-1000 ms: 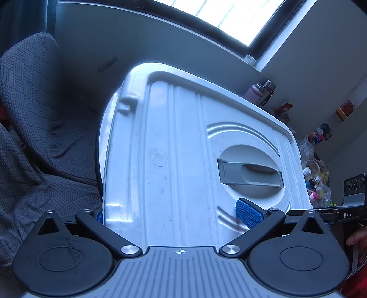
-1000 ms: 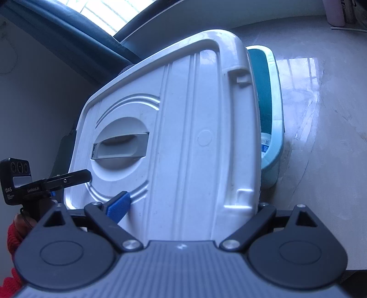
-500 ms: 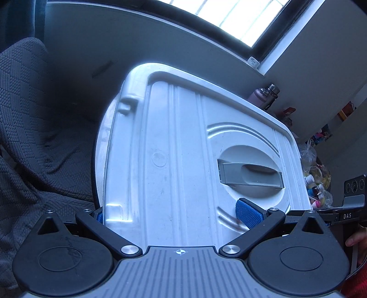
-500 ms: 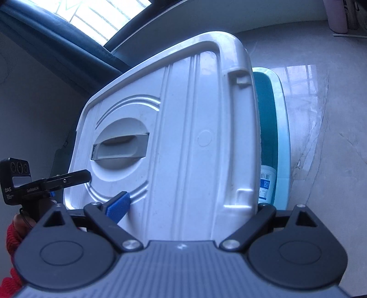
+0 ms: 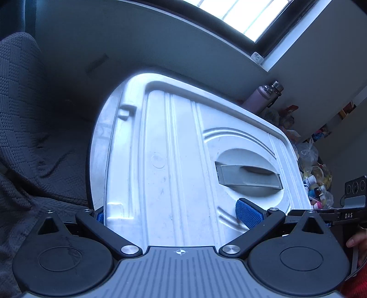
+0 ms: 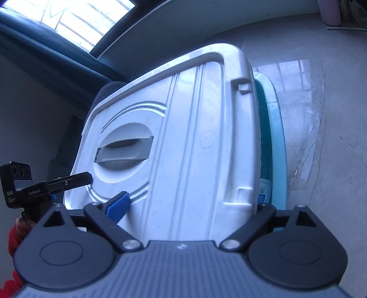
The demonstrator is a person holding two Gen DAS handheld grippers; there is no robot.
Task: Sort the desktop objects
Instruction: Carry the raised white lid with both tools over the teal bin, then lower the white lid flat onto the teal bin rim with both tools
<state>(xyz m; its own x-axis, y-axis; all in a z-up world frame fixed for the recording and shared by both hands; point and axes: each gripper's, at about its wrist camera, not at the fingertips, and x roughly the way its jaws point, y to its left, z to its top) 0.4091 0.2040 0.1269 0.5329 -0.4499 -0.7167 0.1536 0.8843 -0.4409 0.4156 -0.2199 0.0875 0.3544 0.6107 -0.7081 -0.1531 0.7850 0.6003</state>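
Note:
A large white plastic lid [image 5: 174, 165] with a grey recessed handle [image 5: 248, 177] fills both views; it also shows in the right wrist view [image 6: 183, 146]. My left gripper [image 5: 174, 213] is shut on the lid's near edge, one blue pad [image 5: 247, 212] on top. My right gripper [image 6: 188, 206] is shut on the same lid's near edge, its blue pad [image 6: 118, 206] on top. The lid is tilted up above a light blue storage bin [image 6: 278, 146], whose inside shows a white bottle [image 6: 263, 191].
A dark knitted blanket [image 5: 25, 142] lies to the left. A pink flask [image 5: 261, 97] and bags of small items [image 5: 314, 169] stand at the right. A grey marble floor [image 6: 325, 114] lies beside the bin. A window [image 5: 236, 16] is above.
Both grippers have carried the lid further off the blue bin, so more of the bin's rim and inside shows at the right. The grip has not changed.

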